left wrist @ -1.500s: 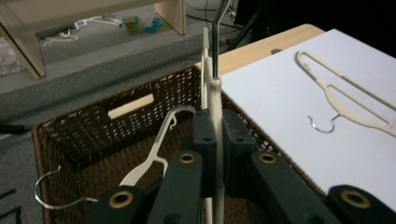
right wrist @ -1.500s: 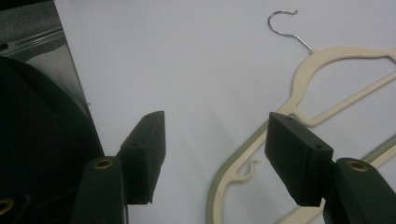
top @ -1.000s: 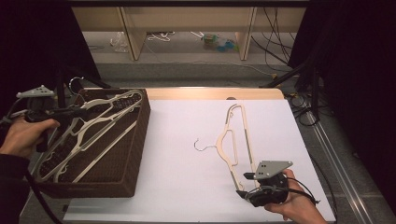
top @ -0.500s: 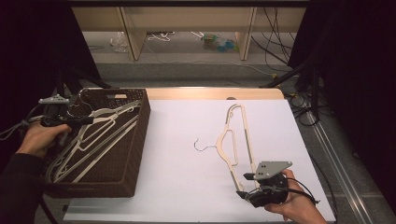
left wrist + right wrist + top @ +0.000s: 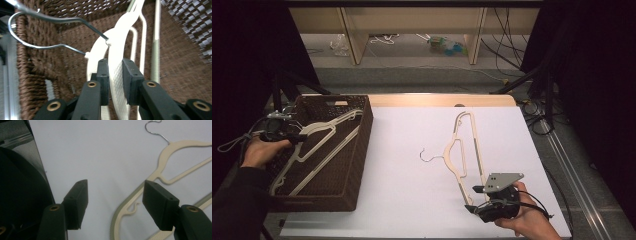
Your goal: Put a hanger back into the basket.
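A brown wicker basket (image 5: 359, 150) stands at the table's left and holds cream hangers. My left gripper (image 5: 301, 138) reaches in from its left rim. Its jaws have just been opening, and one cream hanger (image 5: 116, 75) slants loosely across the gap, ribbed face showing; that hanger (image 5: 319, 129) rests in the basket. A second hanger (image 5: 93, 56) lies behind it. Another cream hanger (image 5: 460, 150) lies flat on the white table (image 5: 412, 150). My right gripper (image 5: 473, 198) is open at its near corner, and that hanger (image 5: 182, 143) lies under the right jaw, untouched.
The basket's woven walls (image 5: 50, 62) close in around the left gripper, and wire hooks (image 5: 37, 17) arch just ahead of it. A wooden strip (image 5: 422, 100) borders the table's far edge. Cables (image 5: 542, 120) trail off the table's right side.
My left hand has sunk into the basket with the hanger, which now lies lower among the others. The right hand and the hanger on the table have stayed put.
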`<state>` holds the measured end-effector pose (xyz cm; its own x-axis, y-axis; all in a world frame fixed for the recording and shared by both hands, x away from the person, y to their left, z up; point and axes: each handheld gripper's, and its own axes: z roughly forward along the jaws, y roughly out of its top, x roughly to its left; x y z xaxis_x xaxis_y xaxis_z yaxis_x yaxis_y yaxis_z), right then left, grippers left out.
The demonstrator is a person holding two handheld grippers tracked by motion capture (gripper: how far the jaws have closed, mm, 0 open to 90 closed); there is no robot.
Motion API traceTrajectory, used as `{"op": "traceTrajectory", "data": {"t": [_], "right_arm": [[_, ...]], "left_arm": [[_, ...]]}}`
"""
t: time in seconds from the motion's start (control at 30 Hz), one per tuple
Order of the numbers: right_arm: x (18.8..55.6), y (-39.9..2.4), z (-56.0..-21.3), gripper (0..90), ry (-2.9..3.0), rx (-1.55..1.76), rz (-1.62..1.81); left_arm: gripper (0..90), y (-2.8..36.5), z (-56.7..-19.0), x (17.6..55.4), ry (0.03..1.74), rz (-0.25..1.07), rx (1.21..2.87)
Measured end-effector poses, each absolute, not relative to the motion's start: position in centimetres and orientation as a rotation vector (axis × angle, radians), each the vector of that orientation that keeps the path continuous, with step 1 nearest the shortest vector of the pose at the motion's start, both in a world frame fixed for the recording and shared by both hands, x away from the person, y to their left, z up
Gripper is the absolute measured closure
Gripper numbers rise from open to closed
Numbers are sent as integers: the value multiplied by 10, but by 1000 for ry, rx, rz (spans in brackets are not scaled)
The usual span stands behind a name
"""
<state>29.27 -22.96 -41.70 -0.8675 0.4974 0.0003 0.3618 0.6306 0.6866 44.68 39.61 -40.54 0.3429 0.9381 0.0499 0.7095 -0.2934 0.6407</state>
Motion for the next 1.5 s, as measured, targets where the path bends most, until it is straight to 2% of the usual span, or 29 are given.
{"op": "traceTrajectory", "data": {"t": [0.07, 0.13, 0.23, 0.33, 0.4, 0.57, 0.63, 0.73, 0.87, 1.03, 1.27, 1.4, 1.5], "right_arm": [[293, -230, -416, 383, 2678, 706, 1048], [293, -230, -417, 382, 2678, 707, 1050], [293, -231, -418, 381, 2662, 706, 1062], [294, -232, -416, 381, 2674, 714, 1051], [294, -231, -417, 379, 2660, 718, 1054], [296, -234, -416, 368, 2631, 766, 1054], [298, -236, -418, 352, 2607, 791, 1054], [301, -239, -420, 317, 2574, 869, 1046], [305, -241, -423, 278, 2537, 933, 1046], [312, -246, -427, 249, 2487, 990, 1022], [325, -254, -435, 259, 2452, 1087, 959], [336, -254, -439, 275, 2456, 1095, 946], [341, -249, -443, 276, 2456, 1082, 947]], "left_arm": [[747, 397, -411, 449, 1433, 603, 2052], [713, 398, -408, 450, 1460, 601, 2133], [543, 398, -406, 448, 1477, 624, 2109], [456, 395, -394, 438, 1483, 668, 2037], [407, 390, -386, 431, 1466, 653, 1977], [330, 368, -360, 408, 1311, 662, 2002], [315, 351, -353, 396, 1275, 666, 1936], [292, 327, -345, 377, 1186, 663, 1952], [251, 287, -342, 353, 1067, 531, 1907], [247, 238, -345, 330, 932, 477, 1919], [239, 178, -368, 310, 817, 371, 1943], [237, 157, -384, 304, 800, 322, 1950], [237, 149, -394, 299, 788, 354, 1964]]}}
